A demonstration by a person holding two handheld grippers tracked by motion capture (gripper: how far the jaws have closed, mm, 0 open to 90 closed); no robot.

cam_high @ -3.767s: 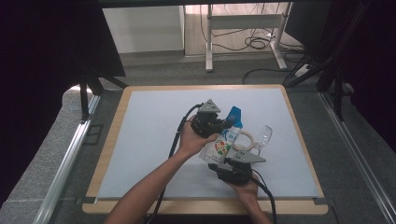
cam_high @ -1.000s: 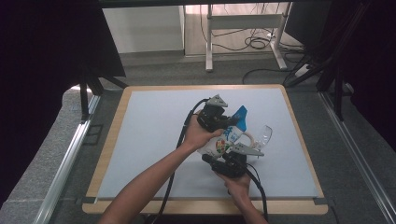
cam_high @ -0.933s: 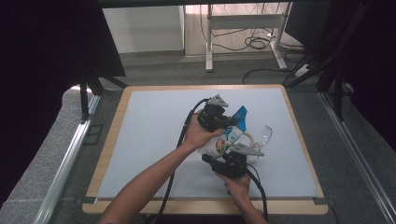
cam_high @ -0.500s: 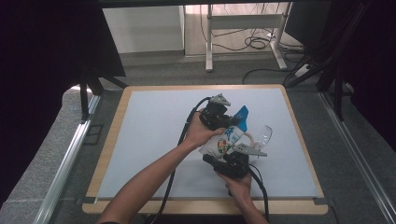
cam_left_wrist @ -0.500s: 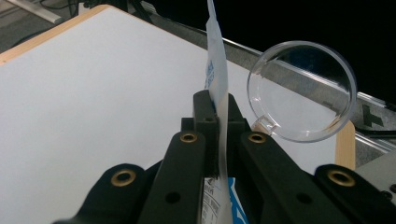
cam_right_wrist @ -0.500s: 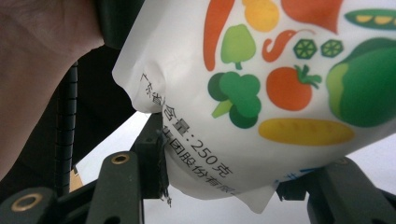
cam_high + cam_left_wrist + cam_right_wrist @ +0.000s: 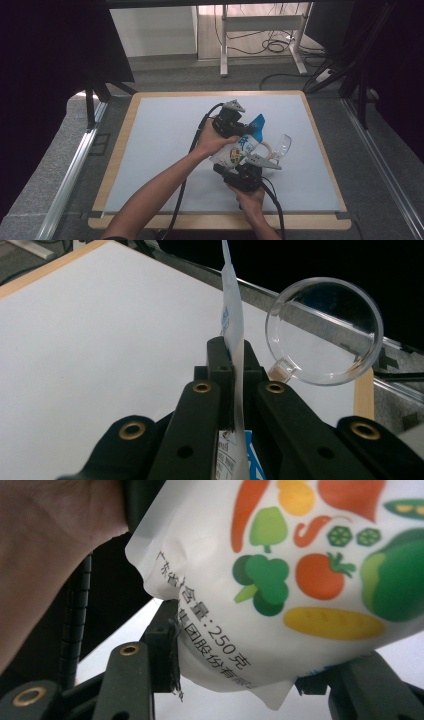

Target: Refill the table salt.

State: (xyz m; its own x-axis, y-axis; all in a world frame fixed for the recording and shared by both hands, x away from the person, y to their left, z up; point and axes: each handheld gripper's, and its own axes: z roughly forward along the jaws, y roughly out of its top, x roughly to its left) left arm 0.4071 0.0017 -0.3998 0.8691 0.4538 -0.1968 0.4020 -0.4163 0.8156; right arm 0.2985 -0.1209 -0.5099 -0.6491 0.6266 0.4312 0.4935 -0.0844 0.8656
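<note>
A white pouch (image 7: 236,151) printed with vegetables and topped in blue hangs tilted between both grippers above the table. My left gripper (image 7: 251,131) is shut on its thin top edge (image 7: 233,325), the pads pinching the flat seal. From below, my right gripper (image 7: 241,164) is shut on the pouch's bottom corner (image 7: 300,555), one pad (image 7: 167,640) pressing its left side and the other jaw tucked behind the lower right fold. A hand fills the top left of the right gripper view.
A clear round plastic scoop (image 7: 283,145) lies on the white mat (image 7: 160,150) just right of the pouch; in the left gripper view the scoop (image 7: 325,330) sits right beyond the jaws. The wooden table rim (image 7: 220,220) runs along the near side.
Since the earliest frame the left gripper and pouch top have shifted slightly up and right, standing the pouch more upright. Over the last second hardly anything has moved.
</note>
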